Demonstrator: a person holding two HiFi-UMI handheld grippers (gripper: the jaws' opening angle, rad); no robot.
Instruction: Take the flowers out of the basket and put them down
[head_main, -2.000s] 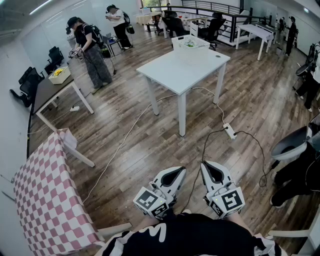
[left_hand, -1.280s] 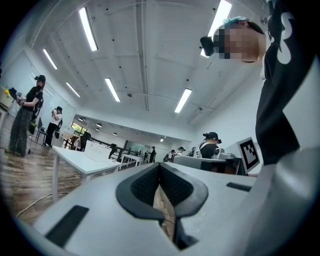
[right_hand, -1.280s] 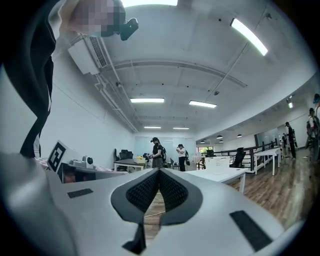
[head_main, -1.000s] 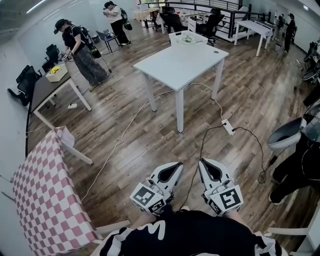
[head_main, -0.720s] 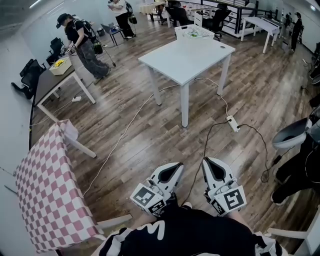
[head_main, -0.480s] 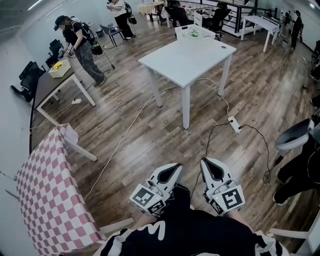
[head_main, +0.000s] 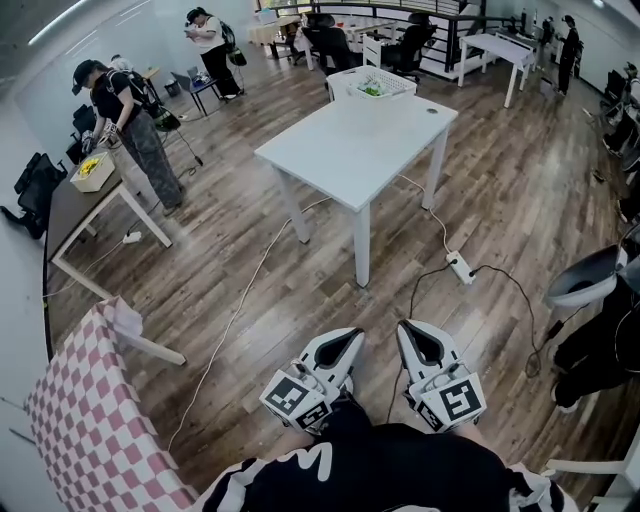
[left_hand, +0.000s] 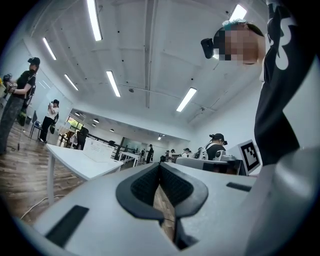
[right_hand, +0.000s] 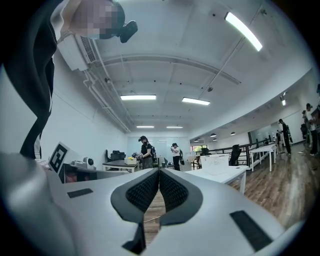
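Plainly the whole matter turns on distance: the basket stands at the far end of the white tabletop, well ahead of both tools, with open wooden floor between it and the person. A patch of green shows inside it, which I take to be the flowers, though they are too small to make out their shape or which way their stems lie. The basket lies almost straight ahead, on a line running between the two tools, so neither hand is clearly nearer. The tabletop's long side runs away from the person and slightly to the right, so the near end has to be passed before anything can be reached. The left tongs and the right tongs are held low and close against the body, side by side, tips pointing forward and marker cubes turned back toward the person. Each gripper view shows the pads pressed together with nothing between them. By my judgement the task has not begun; the next move is to walk up to the tabletop.
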